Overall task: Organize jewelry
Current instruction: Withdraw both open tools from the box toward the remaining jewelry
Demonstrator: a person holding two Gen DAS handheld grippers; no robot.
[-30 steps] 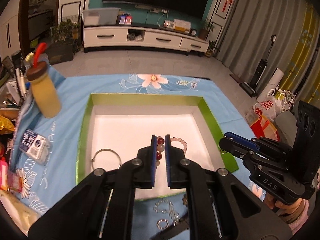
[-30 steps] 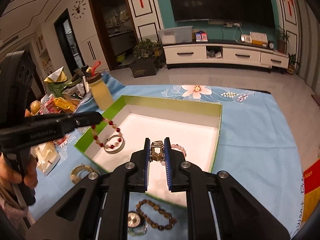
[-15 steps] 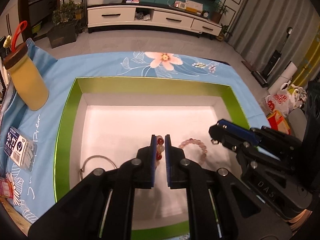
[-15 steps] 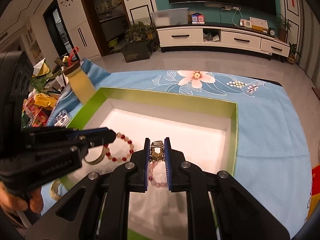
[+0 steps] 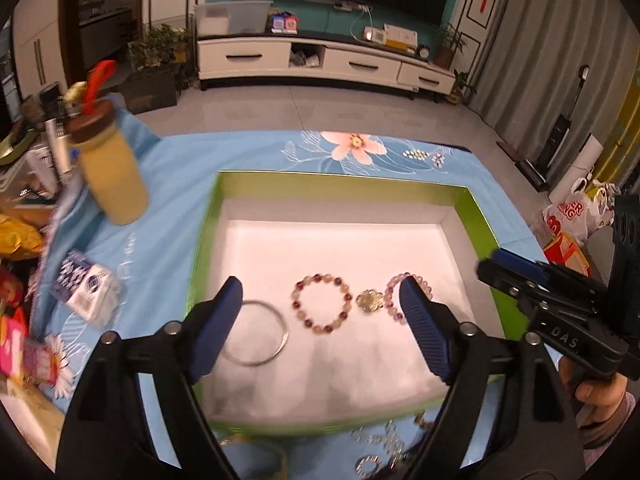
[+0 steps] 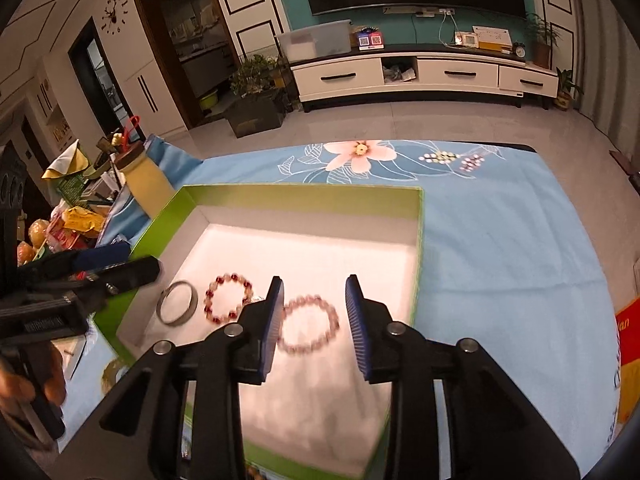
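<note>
Both grippers' fingers (image 5: 424,332) are opening, empty, above bracelets (image 5: 322,306) lying in the box (image 5: 476,208).

A green box (image 5: 204,216) with a white floor lies open on the blue flowered cloth (image 5: 176,184). Four pieces lie flat in a row along its near edge. Nearest the left wall is a plain silver bangle (image 5: 256,332). Beside it is a bracelet of red and pale beads (image 5: 322,307), then a small gold flower-shaped piece (image 5: 370,301) touching a pink-purple bead bracelet (image 6: 308,323) toward the right wall. More jewelry lies blurred on the cloth outside the near edge.
</note>
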